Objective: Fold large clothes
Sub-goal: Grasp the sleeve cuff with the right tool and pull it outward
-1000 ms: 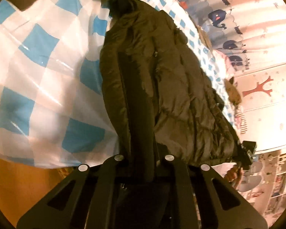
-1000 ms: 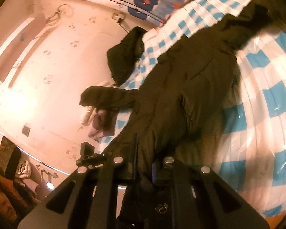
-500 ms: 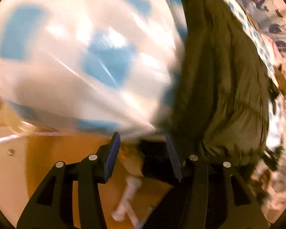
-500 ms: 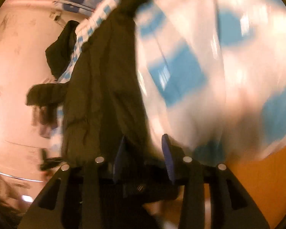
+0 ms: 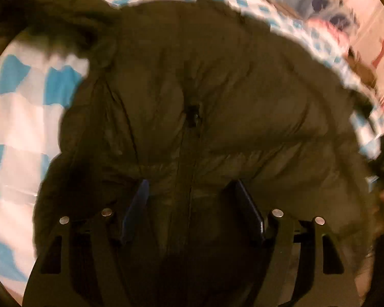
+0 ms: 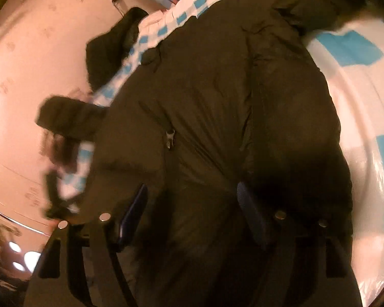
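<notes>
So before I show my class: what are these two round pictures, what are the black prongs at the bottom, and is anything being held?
Each picture comes from a camera fixed on a hand-held tool, looking forward along its two fingers. One view is from the left tool, the other from the right tool; a person carries one in each hand. Both look down on a dark puffy jacket lying on a blue-and-white checked cover. The fingers of both tools have just been opening and now stand apart over the jacket without pinching it, so nothing is held.
</notes>
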The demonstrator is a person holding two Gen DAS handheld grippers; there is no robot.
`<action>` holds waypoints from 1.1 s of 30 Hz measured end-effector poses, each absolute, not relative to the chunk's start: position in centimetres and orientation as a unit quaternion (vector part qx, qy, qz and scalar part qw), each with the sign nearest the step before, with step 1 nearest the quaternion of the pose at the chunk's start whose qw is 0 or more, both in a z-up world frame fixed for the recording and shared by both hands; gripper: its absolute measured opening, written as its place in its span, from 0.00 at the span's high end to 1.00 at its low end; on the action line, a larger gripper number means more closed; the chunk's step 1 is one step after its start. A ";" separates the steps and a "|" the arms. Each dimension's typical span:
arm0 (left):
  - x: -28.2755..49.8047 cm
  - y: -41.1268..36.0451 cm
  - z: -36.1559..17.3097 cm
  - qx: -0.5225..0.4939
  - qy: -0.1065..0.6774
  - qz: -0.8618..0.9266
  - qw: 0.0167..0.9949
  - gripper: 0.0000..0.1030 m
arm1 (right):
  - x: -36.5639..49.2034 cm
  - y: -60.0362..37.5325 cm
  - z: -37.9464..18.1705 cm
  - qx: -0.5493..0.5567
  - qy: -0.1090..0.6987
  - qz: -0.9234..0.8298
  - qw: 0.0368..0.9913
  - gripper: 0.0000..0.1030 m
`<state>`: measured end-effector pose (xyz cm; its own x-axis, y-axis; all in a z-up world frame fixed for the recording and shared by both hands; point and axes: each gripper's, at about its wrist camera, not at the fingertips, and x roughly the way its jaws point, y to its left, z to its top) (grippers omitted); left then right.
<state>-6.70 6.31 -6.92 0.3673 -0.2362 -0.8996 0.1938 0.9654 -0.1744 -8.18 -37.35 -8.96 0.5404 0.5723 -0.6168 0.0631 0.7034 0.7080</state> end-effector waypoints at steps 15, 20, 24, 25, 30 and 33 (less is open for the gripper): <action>-2.2 -11.2 5.7 -0.091 0.379 -0.196 0.900 0.16 | -18.9 -67.6 -4.6 0.618 0.151 -0.039 0.771 0.12; -2.6 -13.6 3.0 -0.094 0.342 -0.194 0.915 0.16 | -18.1 -70.6 -6.7 0.625 0.157 -0.081 0.760 0.12; -2.5 -13.4 0.4 -0.071 0.339 -0.184 0.920 0.16 | -17.5 -70.9 -7.0 0.601 0.186 -0.105 0.770 0.12; -2.3 -13.3 0.2 -0.076 0.346 -0.185 0.917 0.16 | -17.6 -71.2 -6.9 0.594 0.186 -0.116 0.774 0.12; -3.3 -13.2 1.4 -0.058 0.302 -0.175 0.935 0.15 | -17.2 -72.6 -7.9 0.612 0.147 -0.139 0.765 0.12; -3.8 -13.3 1.9 -0.045 0.281 -0.166 0.944 0.15 | -16.7 -73.1 -7.7 0.598 0.154 -0.150 0.772 0.23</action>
